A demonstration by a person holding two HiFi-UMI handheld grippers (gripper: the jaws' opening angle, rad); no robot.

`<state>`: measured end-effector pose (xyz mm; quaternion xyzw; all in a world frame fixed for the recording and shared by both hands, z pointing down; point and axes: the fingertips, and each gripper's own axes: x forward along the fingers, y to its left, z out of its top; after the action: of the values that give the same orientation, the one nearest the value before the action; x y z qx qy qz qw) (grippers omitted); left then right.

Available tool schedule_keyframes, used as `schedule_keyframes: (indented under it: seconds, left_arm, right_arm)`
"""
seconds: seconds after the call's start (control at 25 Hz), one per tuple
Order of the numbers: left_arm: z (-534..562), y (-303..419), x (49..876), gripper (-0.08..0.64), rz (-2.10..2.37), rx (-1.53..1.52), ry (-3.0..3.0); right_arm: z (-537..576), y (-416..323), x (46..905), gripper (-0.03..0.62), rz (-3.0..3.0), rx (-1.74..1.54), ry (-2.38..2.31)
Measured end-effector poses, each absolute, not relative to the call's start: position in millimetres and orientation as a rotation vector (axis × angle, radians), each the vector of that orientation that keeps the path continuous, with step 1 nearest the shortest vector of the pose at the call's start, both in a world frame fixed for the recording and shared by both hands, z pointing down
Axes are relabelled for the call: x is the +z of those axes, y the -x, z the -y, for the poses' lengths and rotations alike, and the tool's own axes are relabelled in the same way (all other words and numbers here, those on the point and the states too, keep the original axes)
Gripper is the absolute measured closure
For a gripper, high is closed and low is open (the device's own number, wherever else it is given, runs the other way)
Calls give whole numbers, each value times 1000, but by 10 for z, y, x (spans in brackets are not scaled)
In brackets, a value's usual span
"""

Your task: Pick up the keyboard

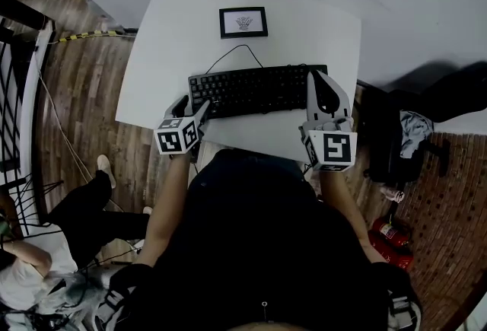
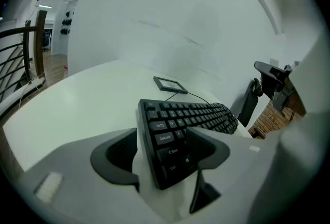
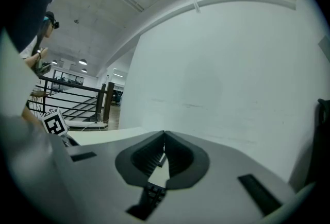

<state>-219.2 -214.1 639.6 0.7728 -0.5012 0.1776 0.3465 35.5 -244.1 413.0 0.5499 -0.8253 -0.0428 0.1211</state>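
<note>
A black keyboard lies across the near part of the white table, its cable running back toward the wall. My left gripper is at the keyboard's left end. In the left gripper view its jaws stand wide apart, with the keyboard's near left corner between them and the pads not pressing on it. My right gripper hangs over the keyboard's right end. In the right gripper view its pads meet with nothing between them, and a few keys show below the jaws.
A small framed picture lies on the table behind the keyboard, also in the left gripper view. A seated person and a railing are at the left. A dark chair and a red fire extinguisher stand at the right.
</note>
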Motion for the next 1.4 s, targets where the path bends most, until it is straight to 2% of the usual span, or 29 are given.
schedule_keyframes:
  seconds: [0.56,0.72,1.12,1.4]
  left_arm:
    - [2163,2182,6546,258,1259,464,-1862]
    - [2153,2138,6543,301,1235,457,-1822]
    - [2139,2144,6511,310,1229,469,-1790]
    - [2061,2146,6429,310,1247,489,-1770]
  right_arm:
    - [2415,-439,4208,580,2345,-64,-1638]
    - [2415,-471,4231,580,2348,-79,-1632]
    - [2371,-550,4326,580,2332,-76,-1612]
    - [2355,-870,4756,580,2286,107,-1597]
